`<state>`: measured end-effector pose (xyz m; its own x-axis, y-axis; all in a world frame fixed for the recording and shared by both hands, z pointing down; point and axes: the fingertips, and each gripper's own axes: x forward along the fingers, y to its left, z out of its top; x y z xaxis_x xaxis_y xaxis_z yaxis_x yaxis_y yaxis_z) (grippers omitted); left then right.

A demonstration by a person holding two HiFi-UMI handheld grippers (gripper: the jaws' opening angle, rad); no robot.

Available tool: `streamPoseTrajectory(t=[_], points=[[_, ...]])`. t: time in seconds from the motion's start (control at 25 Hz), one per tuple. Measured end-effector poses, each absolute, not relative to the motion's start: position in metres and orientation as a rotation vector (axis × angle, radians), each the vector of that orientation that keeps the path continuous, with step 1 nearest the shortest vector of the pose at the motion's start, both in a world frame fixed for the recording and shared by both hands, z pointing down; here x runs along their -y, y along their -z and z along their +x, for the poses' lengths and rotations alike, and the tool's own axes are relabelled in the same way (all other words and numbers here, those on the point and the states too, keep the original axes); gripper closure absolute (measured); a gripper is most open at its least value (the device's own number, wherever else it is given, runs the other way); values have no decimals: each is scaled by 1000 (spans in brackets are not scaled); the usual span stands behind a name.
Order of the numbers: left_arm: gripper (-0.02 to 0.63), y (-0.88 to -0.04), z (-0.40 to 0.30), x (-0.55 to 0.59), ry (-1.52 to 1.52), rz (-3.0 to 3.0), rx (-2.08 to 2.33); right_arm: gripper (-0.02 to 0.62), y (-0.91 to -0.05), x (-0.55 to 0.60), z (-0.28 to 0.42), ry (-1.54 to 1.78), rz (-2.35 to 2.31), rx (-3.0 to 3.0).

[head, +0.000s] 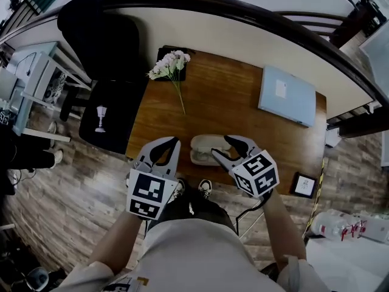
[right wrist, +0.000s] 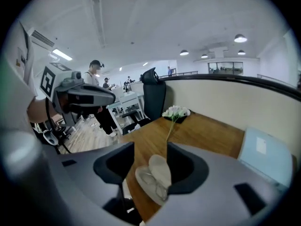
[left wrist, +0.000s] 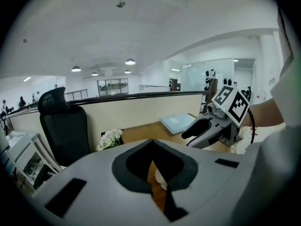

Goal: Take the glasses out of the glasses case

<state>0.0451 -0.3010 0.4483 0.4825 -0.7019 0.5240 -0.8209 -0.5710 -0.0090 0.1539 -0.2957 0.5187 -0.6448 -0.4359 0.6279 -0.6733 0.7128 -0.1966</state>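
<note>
A white glasses case [head: 203,149] lies open near the front edge of the wooden table [head: 231,102]. In the right gripper view the glasses [right wrist: 153,186] rest in its lower half, and its lid [right wrist: 161,168] stands up behind them. My right gripper [head: 220,145] hovers just right of the case, open, with nothing between its fingers. The case shows through that gripper's gap [right wrist: 150,147]. My left gripper [head: 175,141] hangs just left of the case with its fingertips meeting, empty. Wood and a bit of the case show through its hollow [left wrist: 153,141].
A bunch of white flowers [head: 171,66] lies at the table's far left. A pale blue notebook [head: 287,95] sits far right. A black office chair [head: 106,72] stands left of the table. A low wall with a dark rail [head: 255,17] runs behind.
</note>
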Motion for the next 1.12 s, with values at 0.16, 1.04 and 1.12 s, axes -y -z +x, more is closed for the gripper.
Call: streamPoseTrajectory(t=[0.16,1.04,1.12], points=[[604,-490,47,305,-790,2449,1238,385,-562,295,151,-605,774,2290],[604,-683,74,268,-1014,2244,883,410,-711,260,146,-508,358,2049],[604,-692,77,262,-1017,2240,859,411,-719,256,145,-478,328,2026]])
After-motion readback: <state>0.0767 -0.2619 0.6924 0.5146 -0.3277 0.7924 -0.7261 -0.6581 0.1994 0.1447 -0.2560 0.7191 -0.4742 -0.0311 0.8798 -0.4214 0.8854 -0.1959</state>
